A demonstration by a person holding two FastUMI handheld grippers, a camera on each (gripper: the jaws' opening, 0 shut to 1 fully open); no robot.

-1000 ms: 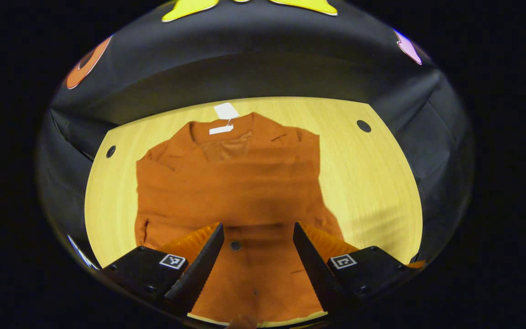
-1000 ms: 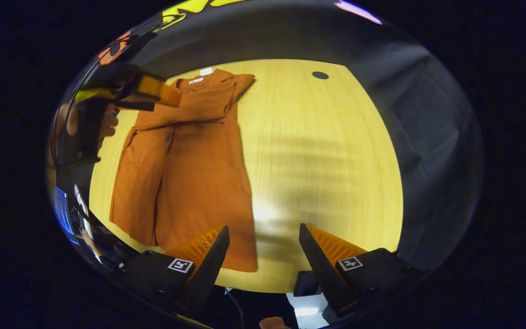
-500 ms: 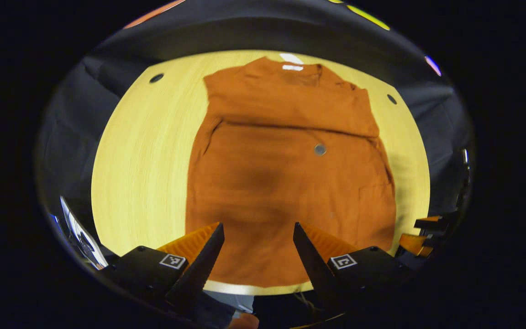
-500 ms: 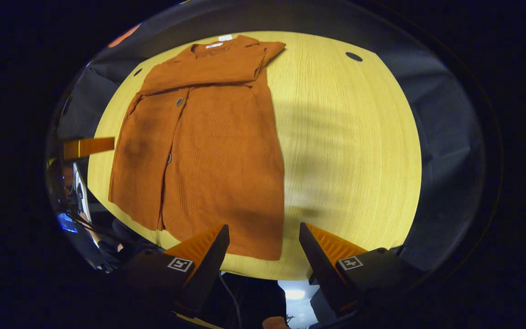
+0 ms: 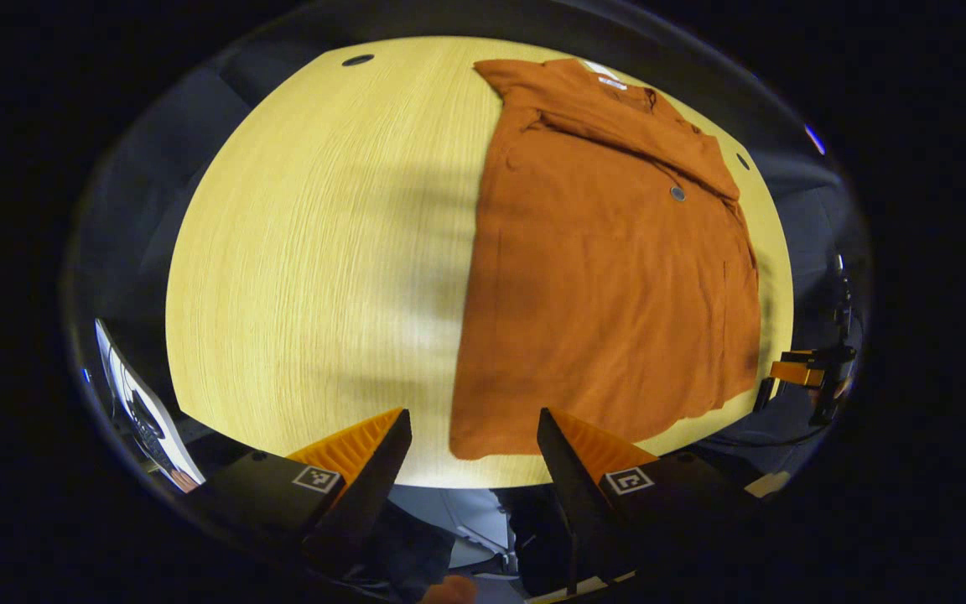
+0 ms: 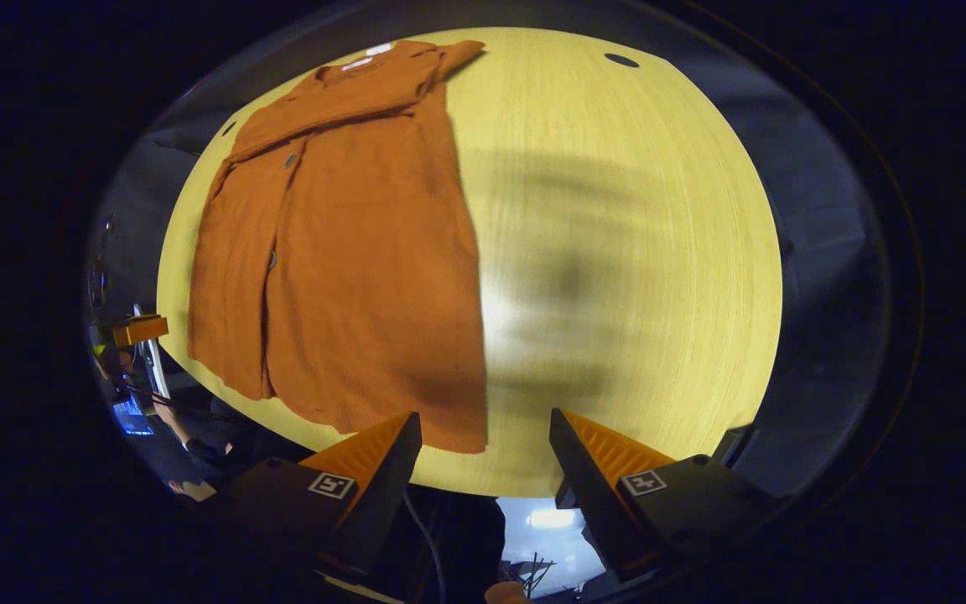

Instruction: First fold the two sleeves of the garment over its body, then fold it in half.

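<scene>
An orange garment (image 5: 609,277) lies flat on a pale wooden bench (image 5: 307,252). In the left gripper view it fills the right half of the frame, its collar at the upper right near the far edge of the bench and its hem at the lower centre, close to the near edge. A sleeve (image 5: 617,126) lies folded across the chest just below the collar, and a small round button (image 5: 677,194) shows beneath it. A white tag (image 5: 605,75) sits at the collar.

The left gripper (image 5: 473,453) hangs above the near edge of the bench at the bottom of that view. Its jaws stand wide apart and hold nothing; the lower left corner of the hem shows between them. The other gripper (image 5: 802,373) shows small at the right edge, beyond the hem's far corner.

In the right gripper view the garment (image 6: 340,252) takes the left half of the frame, collar at the top, hem at the lower left and centre. The folded sleeve (image 6: 340,96) crosses the top part. The right gripper (image 6: 483,457) is at the bottom, jaws wide apart and empty, with the hem's corner just by its left finger. The bare bench (image 6: 634,252) spreads to the right, with a dark round hole (image 6: 621,60) near its far edge.
</scene>
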